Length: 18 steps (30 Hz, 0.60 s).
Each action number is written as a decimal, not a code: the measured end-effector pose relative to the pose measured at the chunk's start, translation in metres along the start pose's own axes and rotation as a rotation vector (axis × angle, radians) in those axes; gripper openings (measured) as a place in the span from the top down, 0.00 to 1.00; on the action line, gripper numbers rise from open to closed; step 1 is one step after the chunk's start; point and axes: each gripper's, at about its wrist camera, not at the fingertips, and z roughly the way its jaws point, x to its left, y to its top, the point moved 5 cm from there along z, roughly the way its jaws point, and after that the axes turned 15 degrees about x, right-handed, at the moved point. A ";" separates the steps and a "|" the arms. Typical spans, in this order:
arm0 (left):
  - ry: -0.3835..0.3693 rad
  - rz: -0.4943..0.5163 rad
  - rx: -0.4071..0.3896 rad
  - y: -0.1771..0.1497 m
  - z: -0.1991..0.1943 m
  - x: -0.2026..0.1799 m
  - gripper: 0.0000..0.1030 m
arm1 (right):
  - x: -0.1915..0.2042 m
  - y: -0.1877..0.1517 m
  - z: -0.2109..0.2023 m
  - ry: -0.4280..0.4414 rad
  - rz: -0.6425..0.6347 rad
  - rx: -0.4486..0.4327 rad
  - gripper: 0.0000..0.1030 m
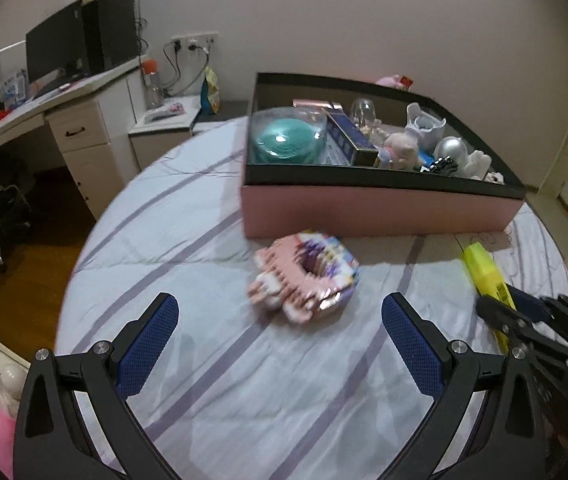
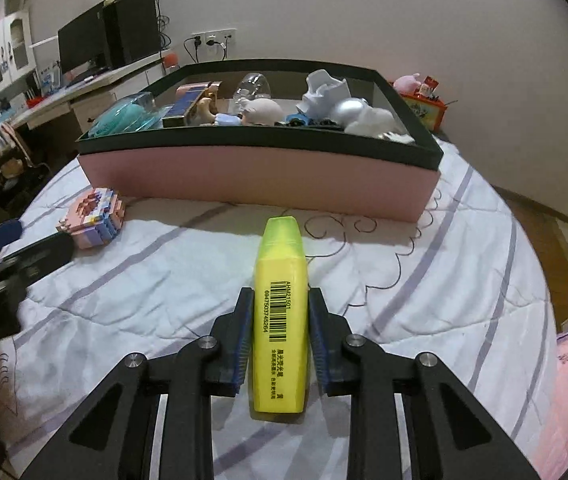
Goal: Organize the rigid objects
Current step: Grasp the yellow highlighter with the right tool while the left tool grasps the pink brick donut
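A yellow highlighter (image 2: 282, 280) with a barcode label lies lengthwise between the pads of my right gripper (image 2: 280, 292), which is shut on it just above the bedsheet. In the left wrist view the highlighter (image 1: 483, 272) and the right gripper (image 1: 523, 312) show at the right edge. My left gripper (image 1: 280, 304) is open and holds nothing. It hovers just short of a pink building-block toy (image 1: 303, 276) on the sheet. That toy (image 2: 94, 218) sits in front of the pink box's left corner. The pink box (image 2: 260, 176) with a black rim (image 1: 379, 186) holds several items.
Inside the box are a clear bowl over a teal disc (image 1: 287, 136), a blue carton (image 1: 349, 136), a plush (image 1: 401, 148) and a silver ball (image 1: 449, 148). The striped bedsheet (image 1: 188, 248) drops off at the left to a wooden floor. A white desk (image 1: 76, 128) stands beyond.
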 end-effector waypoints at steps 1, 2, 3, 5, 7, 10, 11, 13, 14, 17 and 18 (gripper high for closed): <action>0.009 0.008 0.027 0.005 0.007 -0.003 0.00 | -0.001 0.000 0.000 0.007 0.001 0.000 0.74; 0.018 0.012 0.035 0.008 0.012 -0.004 0.00 | -0.002 0.001 0.000 0.009 -0.001 -0.001 0.74; 0.030 0.012 0.048 0.011 0.017 -0.005 0.00 | -0.002 0.001 0.000 0.012 -0.003 0.000 0.74; 0.049 0.006 0.068 0.017 0.026 -0.005 0.01 | -0.003 0.004 0.003 0.024 -0.001 0.003 0.74; 0.049 0.004 0.079 0.020 0.032 -0.005 0.13 | -0.003 0.008 0.005 0.031 0.002 0.002 0.74; 0.039 0.009 0.058 0.024 0.031 -0.008 0.35 | -0.002 0.010 0.007 0.034 0.006 0.005 0.74; 0.029 0.004 0.050 0.025 0.030 -0.009 0.38 | -0.003 0.009 0.006 0.034 0.006 0.005 0.74; 0.035 0.009 0.046 0.023 0.028 -0.011 0.38 | -0.004 0.008 0.006 0.037 0.010 0.003 0.74; 0.036 0.019 0.046 0.023 0.027 -0.013 0.38 | -0.004 0.009 0.006 0.037 0.012 0.002 0.73; 0.018 0.042 0.043 0.015 0.022 -0.022 0.38 | -0.005 0.015 0.007 0.030 0.019 0.002 0.63; 0.018 0.047 0.043 0.012 0.020 -0.024 0.38 | -0.004 0.016 0.008 0.025 0.016 0.005 0.60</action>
